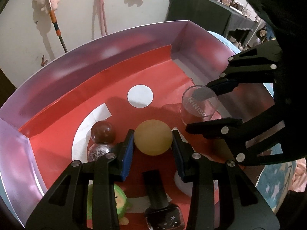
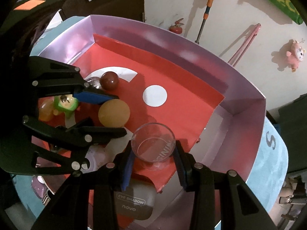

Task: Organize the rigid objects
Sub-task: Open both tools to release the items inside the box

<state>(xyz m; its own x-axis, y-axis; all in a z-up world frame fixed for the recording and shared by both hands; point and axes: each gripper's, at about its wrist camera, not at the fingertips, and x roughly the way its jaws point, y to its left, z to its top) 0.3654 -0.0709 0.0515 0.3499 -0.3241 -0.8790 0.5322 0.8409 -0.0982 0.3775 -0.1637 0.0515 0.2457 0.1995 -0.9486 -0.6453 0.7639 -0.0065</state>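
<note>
A large box (image 1: 107, 44) with lilac walls and a red floor holds the objects. My left gripper (image 1: 153, 134) is shut on a matte yellow ball (image 1: 152, 140), its blue pads (image 1: 127, 153) pressing on both sides just above the red floor. My right gripper (image 2: 153, 147) is shut on a clear glass cup (image 2: 153, 143) with white lettering, mouth up, near the box's right end. In the left wrist view the right gripper (image 1: 199, 107) and the cup (image 1: 199, 103) are at the right. In the right wrist view the left gripper (image 2: 120, 115) and the ball (image 2: 114, 113) are at the left.
A dark red ball (image 1: 103, 131) and a glittery ball (image 1: 97, 150) lie left of the yellow one. A green figure toy (image 1: 119, 201) and a black nail polish bottle (image 1: 163, 210) lie near the front. An eye shadow case (image 2: 134, 203) sits under my right gripper.
</note>
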